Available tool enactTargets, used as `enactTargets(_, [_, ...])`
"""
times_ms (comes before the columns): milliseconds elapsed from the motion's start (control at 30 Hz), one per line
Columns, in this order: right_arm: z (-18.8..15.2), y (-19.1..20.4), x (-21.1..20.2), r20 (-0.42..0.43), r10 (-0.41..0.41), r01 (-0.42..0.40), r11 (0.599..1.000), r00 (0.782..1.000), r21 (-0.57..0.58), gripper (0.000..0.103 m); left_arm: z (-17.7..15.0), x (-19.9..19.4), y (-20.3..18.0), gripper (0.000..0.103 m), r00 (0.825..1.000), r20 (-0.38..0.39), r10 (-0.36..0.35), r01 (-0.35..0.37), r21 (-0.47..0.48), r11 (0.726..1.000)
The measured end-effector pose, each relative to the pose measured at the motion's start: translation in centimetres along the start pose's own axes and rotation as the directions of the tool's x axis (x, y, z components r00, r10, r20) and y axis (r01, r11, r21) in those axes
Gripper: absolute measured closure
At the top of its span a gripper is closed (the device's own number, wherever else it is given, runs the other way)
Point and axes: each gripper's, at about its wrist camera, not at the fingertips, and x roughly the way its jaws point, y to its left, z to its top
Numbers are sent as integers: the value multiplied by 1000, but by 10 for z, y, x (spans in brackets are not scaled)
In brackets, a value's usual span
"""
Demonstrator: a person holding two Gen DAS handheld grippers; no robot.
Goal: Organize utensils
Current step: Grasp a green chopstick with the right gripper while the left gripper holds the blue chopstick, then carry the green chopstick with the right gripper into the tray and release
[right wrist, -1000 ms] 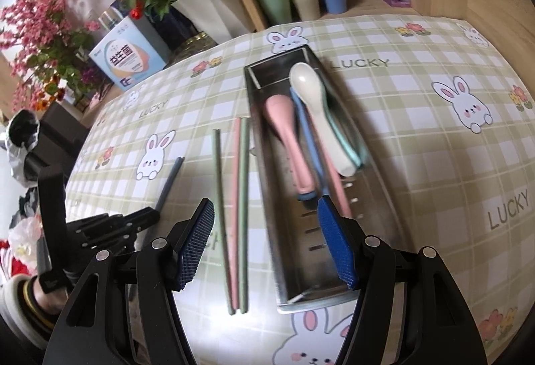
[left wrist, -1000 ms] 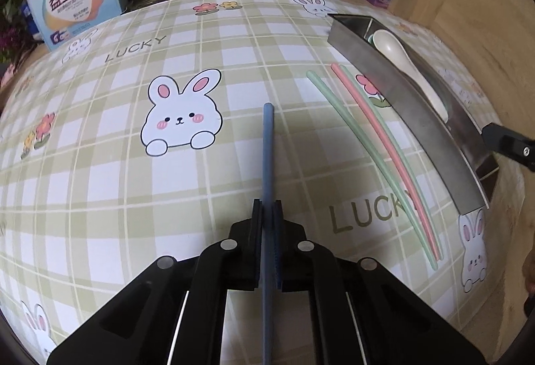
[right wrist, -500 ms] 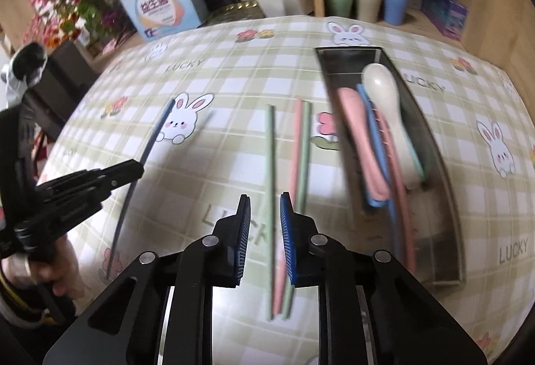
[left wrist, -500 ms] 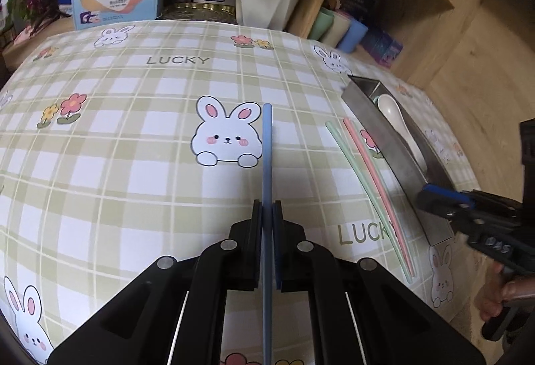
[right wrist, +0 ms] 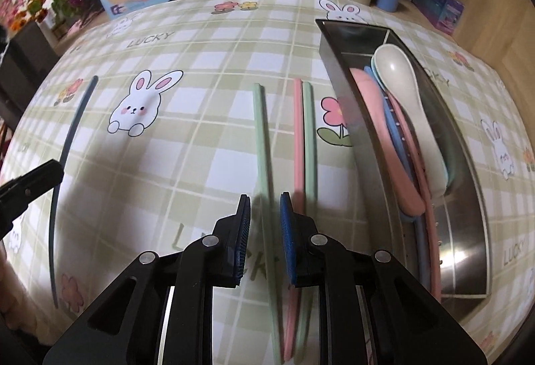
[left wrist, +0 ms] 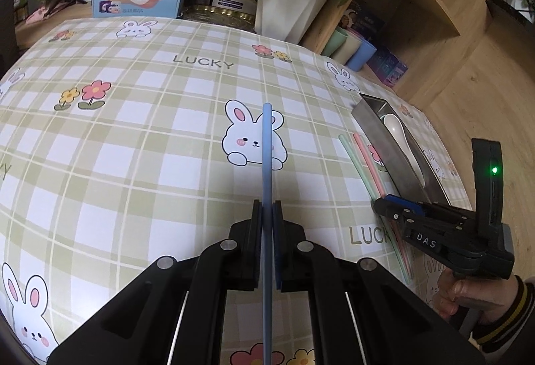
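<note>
Left gripper [left wrist: 266, 214]: pitched down over the bench [left wrist: 133, 164], jaws clamped on a blue chopstick [left wrist: 266, 144] running straight ahead between them. Open cloth lies left of these jaws.

Right gripper [right wrist: 264, 224]: angled steeply down, jaws narrowed but not touching, straddling a green chopstick [right wrist: 259, 131]; they have just been closing. Pink chopstick [right wrist: 297, 131] and second green chopstick [right wrist: 308, 131] lie just right of them, then the steel tray [right wrist: 468, 198].

Only the right wrist view shows the tray's contents, including a white spoon [right wrist: 401, 87]; only the left wrist view shows the person's hand [left wrist: 468, 294].
</note>
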Motion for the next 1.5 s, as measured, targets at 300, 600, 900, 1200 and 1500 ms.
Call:
enactTargets(300, [-8,8,1,28,25,-25,1000,999,-7,97,-1,1,0,97,999,-9,-31,31,-2,1000])
enactTargets(600, [-9,5,2,51,50,-51,999,997,13,97,-4,5,-3,97,999,-26,-31,31,0,1000])
enactTargets(900, [-13,8,1,83,40,-39,999,996,-2,96,-4,6,-6,97,1000,-26,-12,12,1,1000])
enactTargets(1200, [-21,-3,-4,125,141,-151,986,982,73,97,-3,-5,-7,97,1000,7,16,-16,7,1000])
enactTargets(1500, [-18,-16,-30,229,227,-258,959,947,117,97,1,-6,-15,97,1000,15,27,-27,16,1000])
